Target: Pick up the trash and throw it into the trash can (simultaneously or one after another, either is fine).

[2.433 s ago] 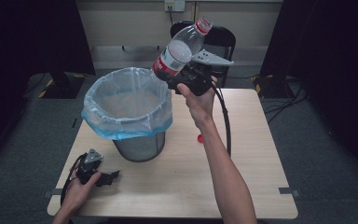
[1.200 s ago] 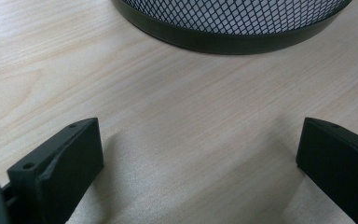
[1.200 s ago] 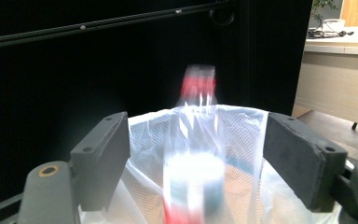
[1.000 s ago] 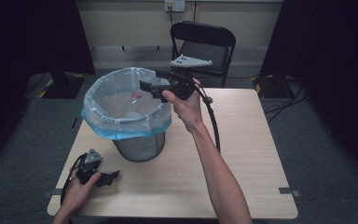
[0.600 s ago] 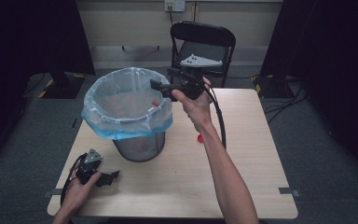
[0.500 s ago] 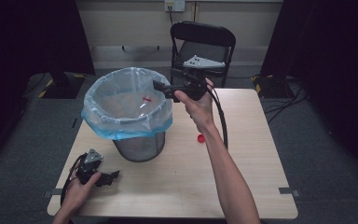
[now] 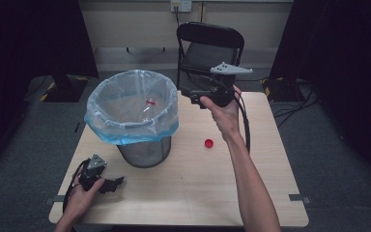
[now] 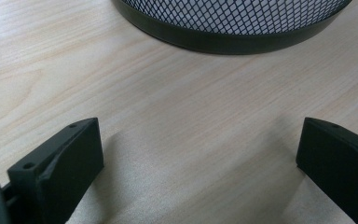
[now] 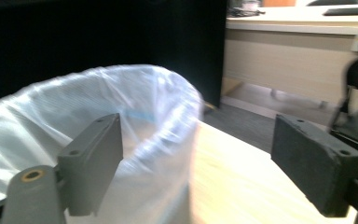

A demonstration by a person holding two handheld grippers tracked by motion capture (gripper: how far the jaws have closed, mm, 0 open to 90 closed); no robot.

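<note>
A black mesh bin (image 7: 145, 150) lined with a pale blue bag (image 7: 130, 104) stands on the wooden table (image 7: 183, 183). A clear plastic bottle with a red label (image 7: 148, 107) lies inside the bag. A red cap (image 7: 208, 143) rests on the table right of the bin. My right gripper (image 7: 189, 94) is held in the air just right of the bin's rim, open and holding nothing; in the right gripper view its jaws frame the bag (image 9: 135, 116). My left gripper (image 7: 113, 183) rests on the table near the front left, open, facing the bin's base (image 8: 228, 28).
A black folding chair (image 7: 207, 48) stands behind the table. A black cable (image 7: 245, 125) hangs from the right gripper along the forearm. The table's right half and front middle are bare wood.
The right gripper let go of the bottle, which dropped into the bin. The gripper then pulled back to the right, off the bin's opening. The left gripper stayed put.
</note>
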